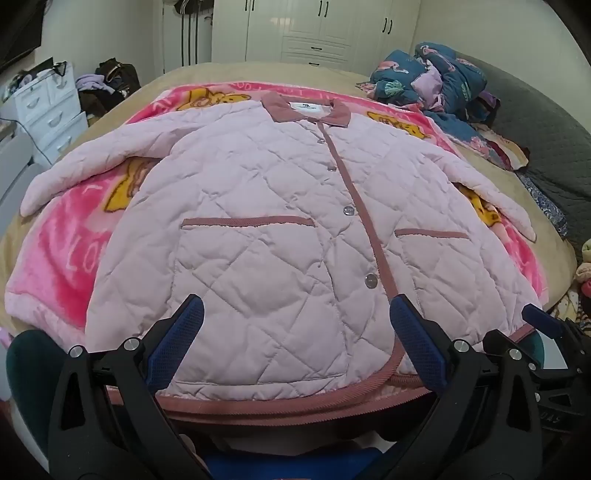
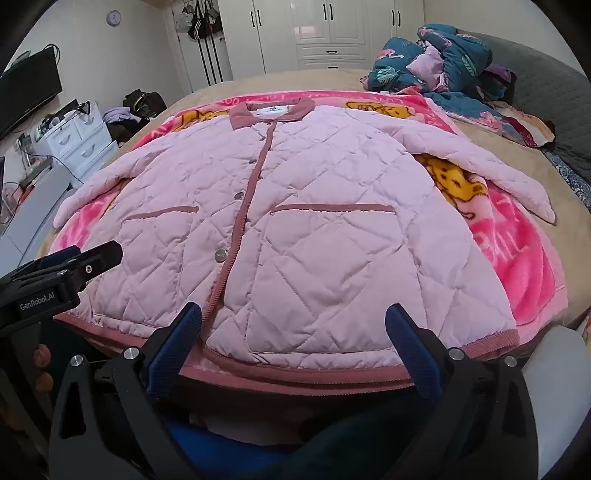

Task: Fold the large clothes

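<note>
A pale pink quilted jacket (image 1: 266, 221) (image 2: 314, 229) with a darker pink collar, trim and snap buttons lies flat and front-up on a bright pink blanket (image 1: 62, 254) (image 2: 517, 251), both sleeves spread outward. My left gripper (image 1: 297, 306) hovers open above the near hem over the left pocket side, nothing between its blue pads. My right gripper (image 2: 293, 314) is open too, above the near hem over the right pocket side. The right gripper's fingertip (image 1: 539, 319) shows at the lower right of the left wrist view; the left gripper's body (image 2: 59, 273) shows at the left of the right wrist view.
The blanket covers a beige bed (image 1: 229, 72). A heap of dark blue and patterned clothes (image 1: 439, 79) (image 2: 447, 62) lies at the far right, by a grey headboard (image 2: 546, 96). White drawers (image 1: 48, 107), bags and wardrobes (image 2: 325, 33) stand beyond the bed's far side.
</note>
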Demonstrator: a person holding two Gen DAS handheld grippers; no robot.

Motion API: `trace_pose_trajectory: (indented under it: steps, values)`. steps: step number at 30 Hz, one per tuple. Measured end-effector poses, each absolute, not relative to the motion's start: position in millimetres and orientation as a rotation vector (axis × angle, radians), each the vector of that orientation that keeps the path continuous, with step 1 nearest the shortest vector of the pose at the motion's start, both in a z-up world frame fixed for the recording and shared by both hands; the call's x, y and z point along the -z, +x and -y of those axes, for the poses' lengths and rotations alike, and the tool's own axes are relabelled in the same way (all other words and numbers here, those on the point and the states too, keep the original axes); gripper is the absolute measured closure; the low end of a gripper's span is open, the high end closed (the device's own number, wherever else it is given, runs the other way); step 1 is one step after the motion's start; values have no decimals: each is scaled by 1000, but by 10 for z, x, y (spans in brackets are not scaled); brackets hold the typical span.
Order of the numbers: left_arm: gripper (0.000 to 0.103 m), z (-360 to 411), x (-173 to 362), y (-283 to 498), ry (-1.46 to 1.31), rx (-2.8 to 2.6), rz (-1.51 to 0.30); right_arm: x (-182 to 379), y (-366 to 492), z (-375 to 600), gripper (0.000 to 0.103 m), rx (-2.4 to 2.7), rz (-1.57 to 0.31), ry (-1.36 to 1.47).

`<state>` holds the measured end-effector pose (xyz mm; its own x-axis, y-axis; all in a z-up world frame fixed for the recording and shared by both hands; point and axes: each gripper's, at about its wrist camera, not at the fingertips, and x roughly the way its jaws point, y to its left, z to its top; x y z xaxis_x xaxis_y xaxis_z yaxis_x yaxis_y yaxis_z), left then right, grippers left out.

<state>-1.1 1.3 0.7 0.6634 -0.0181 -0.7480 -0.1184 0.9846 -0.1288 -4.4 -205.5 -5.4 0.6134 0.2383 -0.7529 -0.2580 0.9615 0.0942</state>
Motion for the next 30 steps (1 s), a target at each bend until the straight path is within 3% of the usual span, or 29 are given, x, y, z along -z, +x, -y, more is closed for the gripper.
trace_pose_trajectory:
  steps: [30]
  values:
    - [8,19,-36,-21,-168,-47,-853,4,-43,2029,4,-272,-859,-30]
